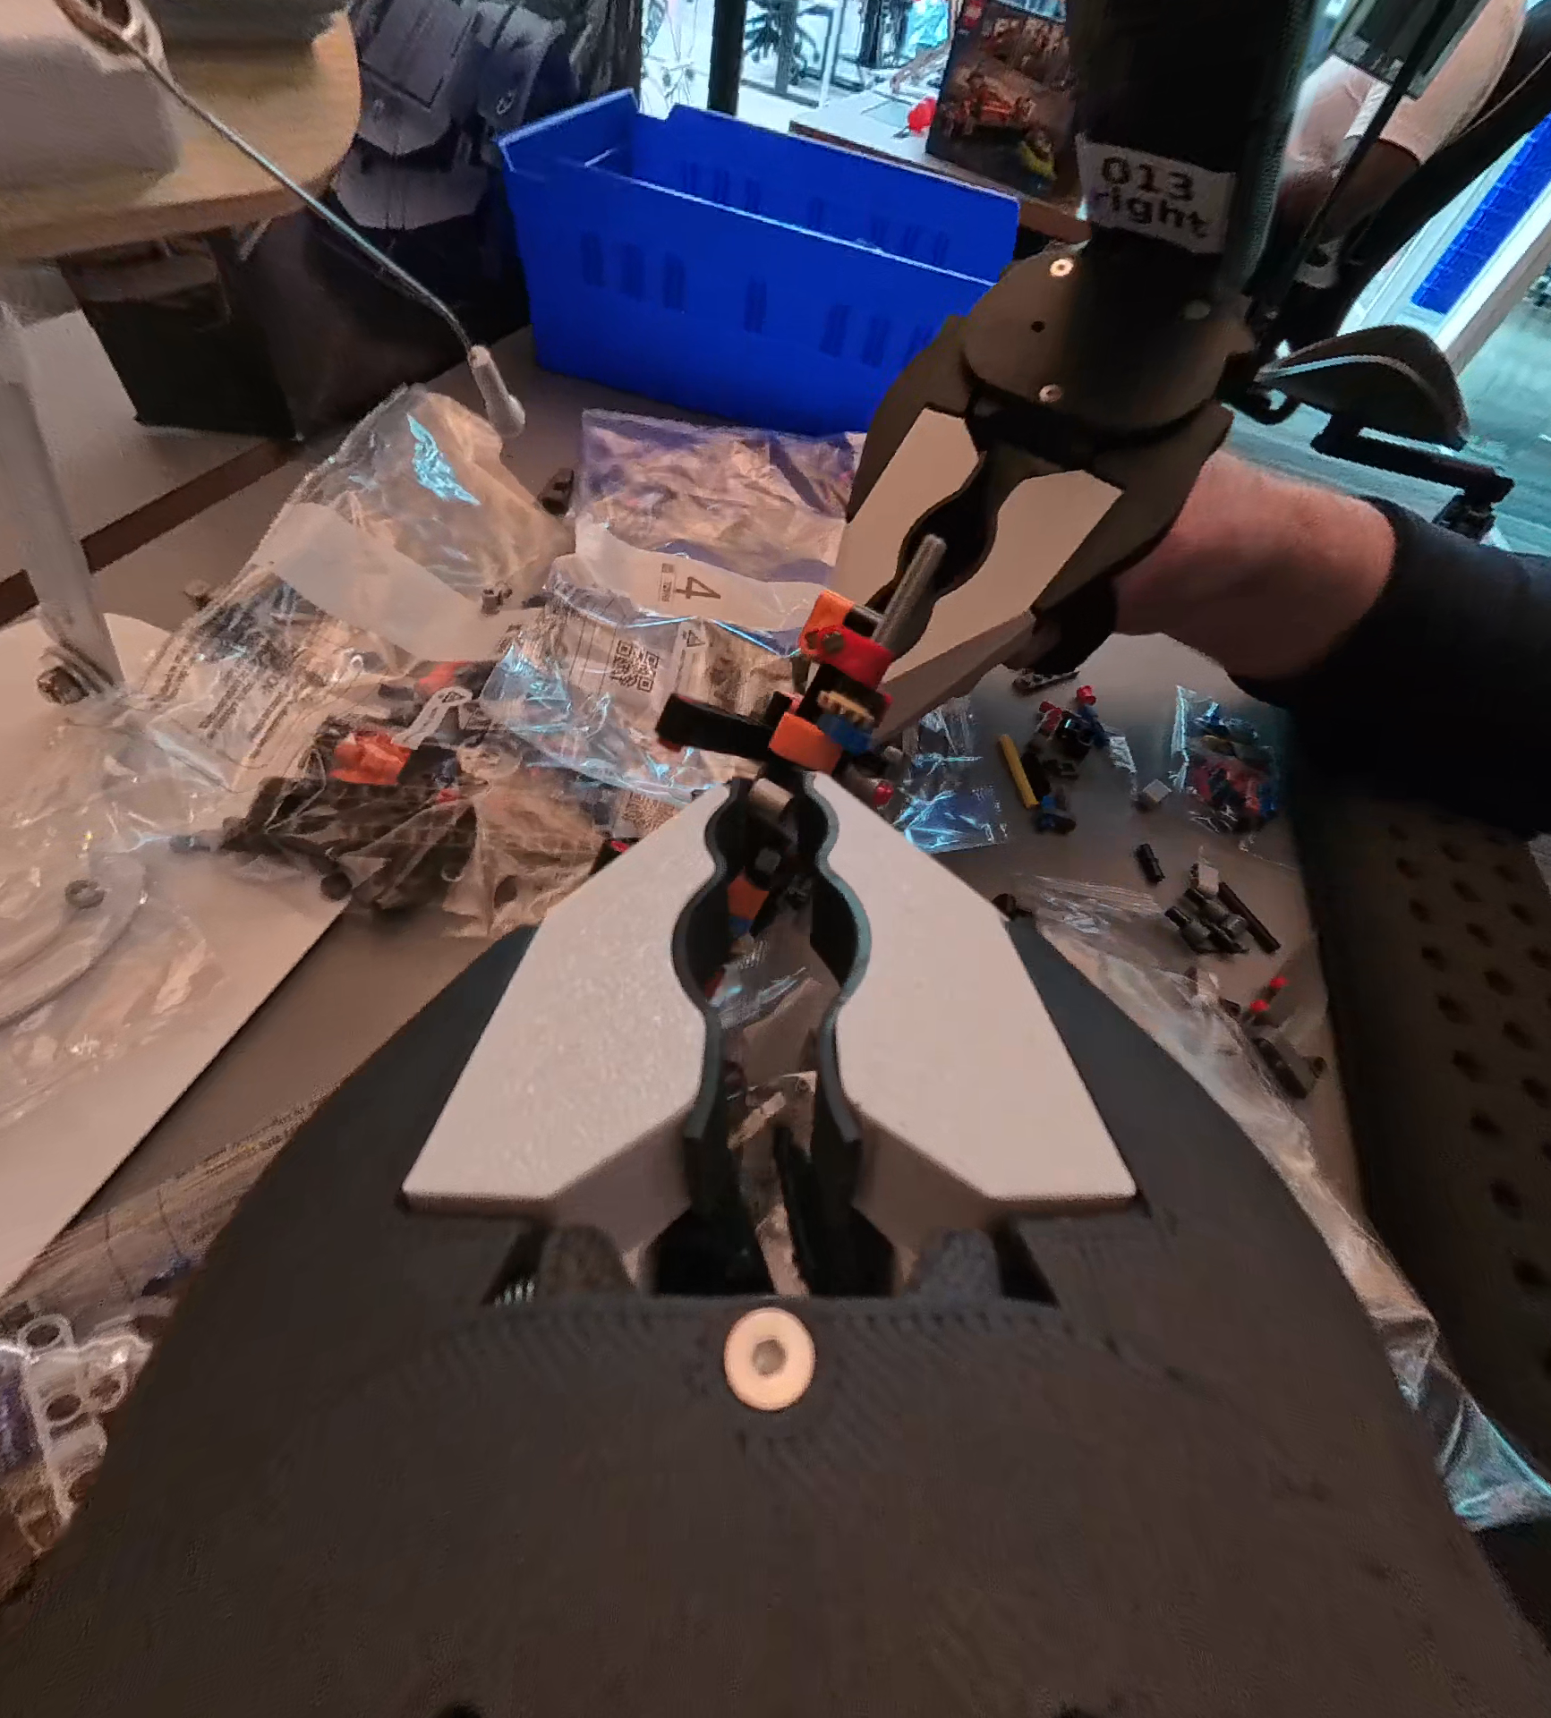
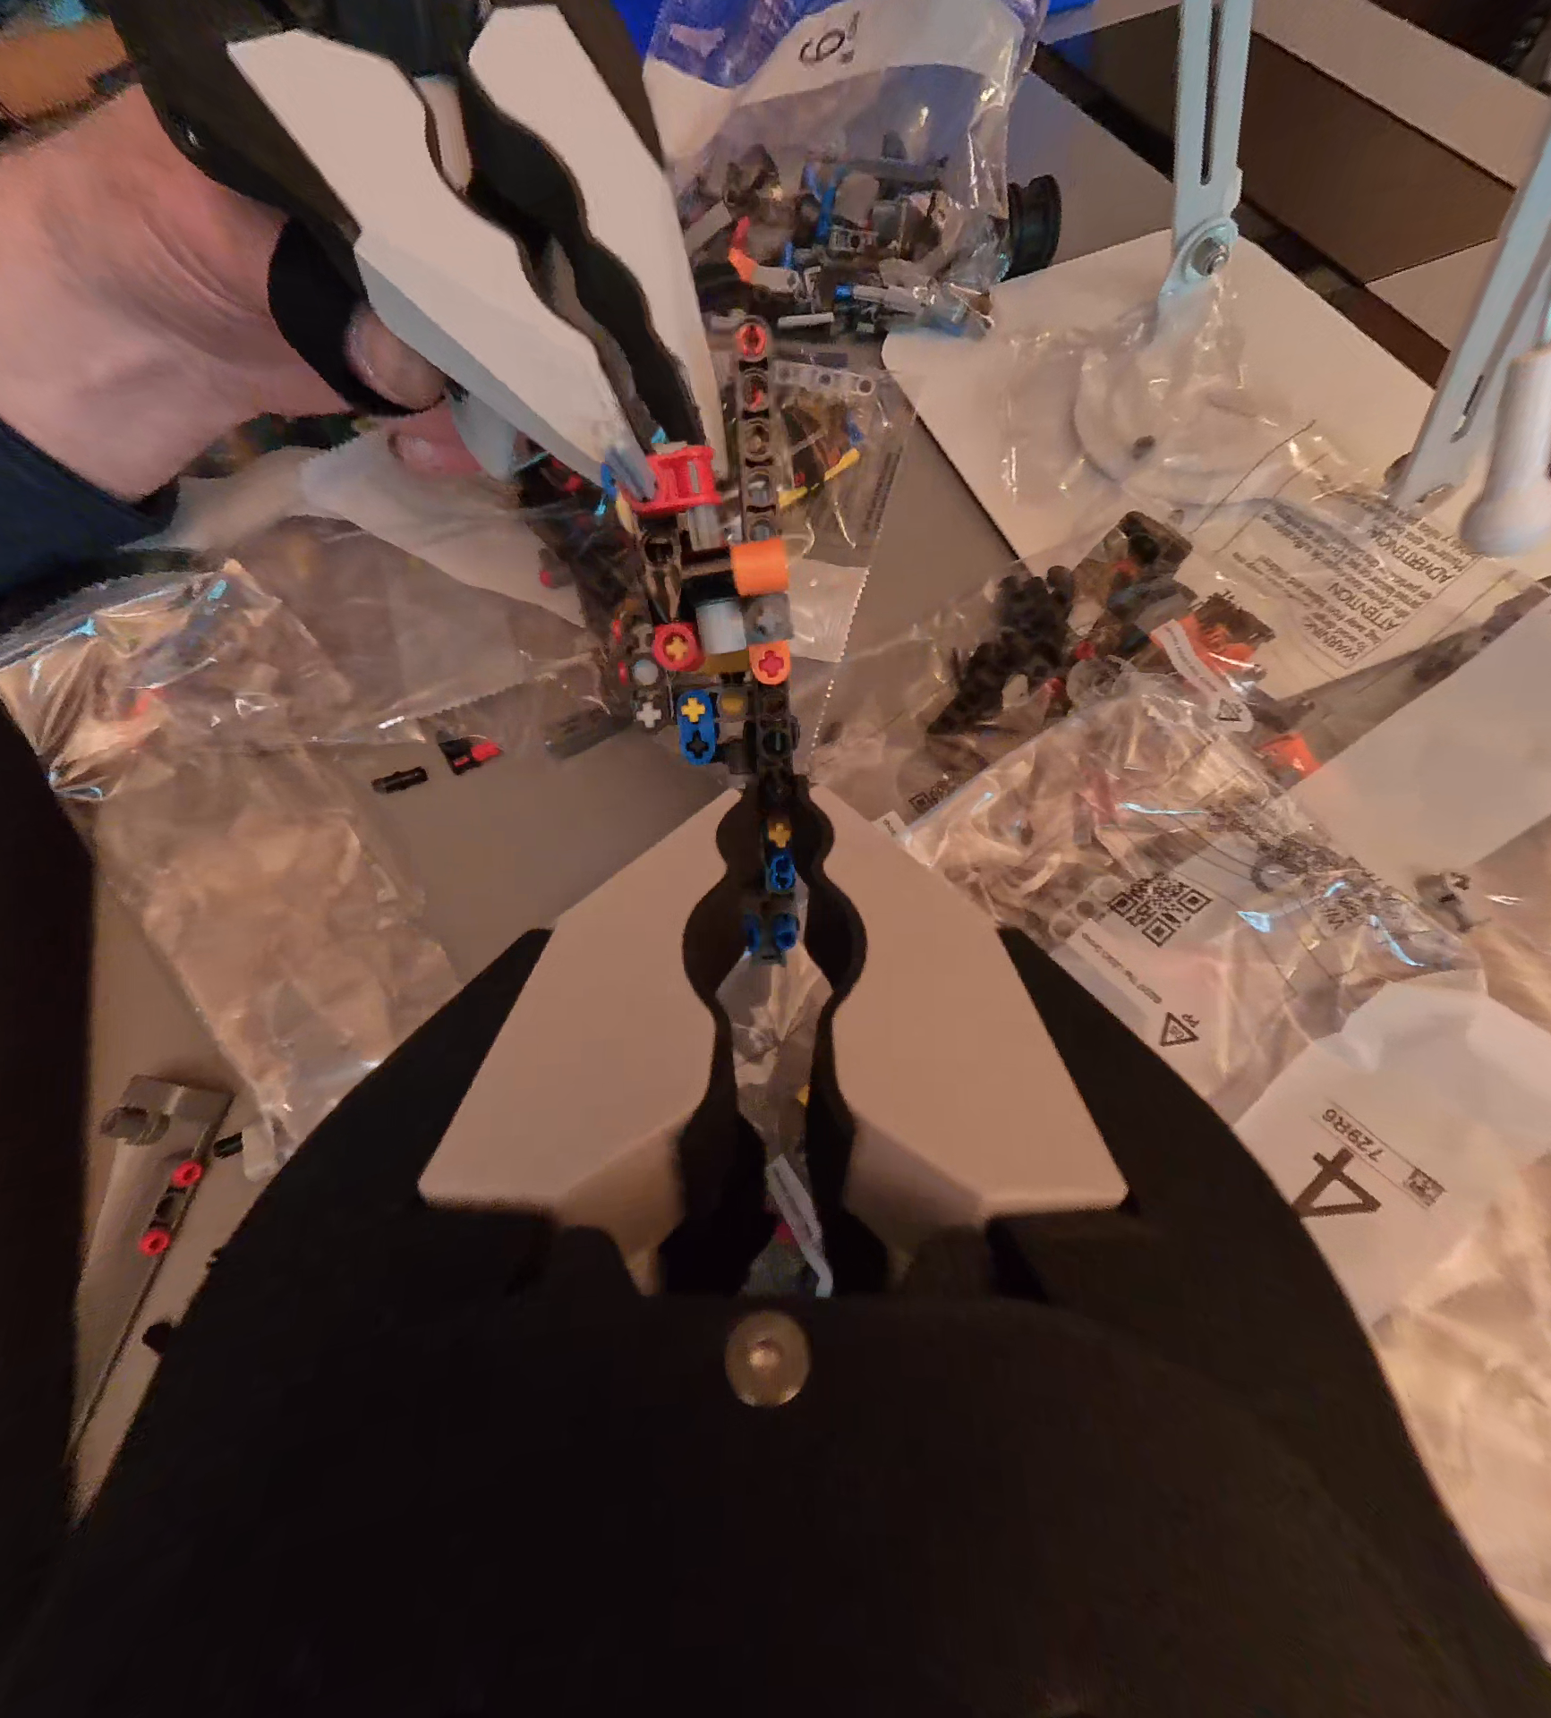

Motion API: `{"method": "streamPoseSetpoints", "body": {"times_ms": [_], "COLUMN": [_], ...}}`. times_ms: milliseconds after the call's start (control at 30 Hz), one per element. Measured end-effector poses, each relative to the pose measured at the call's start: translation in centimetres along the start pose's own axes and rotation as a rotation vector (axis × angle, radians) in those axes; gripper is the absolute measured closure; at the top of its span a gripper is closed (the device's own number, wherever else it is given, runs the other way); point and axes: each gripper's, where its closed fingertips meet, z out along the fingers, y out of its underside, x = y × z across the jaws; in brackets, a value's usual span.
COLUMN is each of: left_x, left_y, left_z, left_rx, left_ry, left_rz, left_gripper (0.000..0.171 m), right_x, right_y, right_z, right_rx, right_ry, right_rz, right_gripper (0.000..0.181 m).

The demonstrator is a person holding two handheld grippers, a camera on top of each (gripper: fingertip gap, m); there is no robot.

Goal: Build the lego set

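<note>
A small lego assembly (image 1: 822, 730) of black beams with red, orange and blue pieces is held in the air between both grippers. My left gripper (image 1: 771, 790) is shut on its near end, with an orange and blue part inside the jaws. My right gripper (image 1: 874, 655) comes in from the upper right and is shut on the far end. In the right wrist view the assembly (image 2: 725, 641) runs upward from my right gripper (image 2: 776, 795), which is clamped on a black beam with blue pins. The left gripper (image 2: 660, 451) grips it by a red bush (image 2: 683, 479).
Clear bags of parts (image 1: 381, 651) (image 2: 1125, 837) cover the table under the assembly. Loose pieces (image 1: 1218, 920) lie at the right, by a dark perforated panel (image 1: 1497, 1069). A blue bin (image 1: 753, 260) stands behind. A white lamp base (image 1: 9, 883) is at the left. A grey beam (image 2: 167, 1181) lies near. Spacing between my two grippers at the tips: around 6 cm. Both grippers' tips are roughly 25 cm from the dark perforated panel (image 1: 1497, 1069).
</note>
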Motion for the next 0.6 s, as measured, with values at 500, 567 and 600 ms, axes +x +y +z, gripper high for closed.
{"method": "streamPoseSetpoints", "body": {"times_ms": [500,567,600], "left_x": [0.5,1.3,1.4], "left_y": [-3.1,-2.9,-2.6], "left_z": [-2.0,-1.5,-1.2], "left_rx": [0.139,0.1,0.065], "left_ry": [-0.038,-0.045,-0.065], "left_rz": [0.085,0.16,0.199], "left_gripper": [0.121,0.116,0.113], "right_x": [1.0,0.3,0.0], "right_y": [-2.1,-2.0,-2.0], "right_z": [-2.1,-1.7,-1.5], "right_rx": [0.168,0.143,0.134], "right_ry": [-0.01,-0.018,-0.022], "right_rz": [0.131,0.086,0.074], "right_gripper": [0.179,0.179,0.179]}}
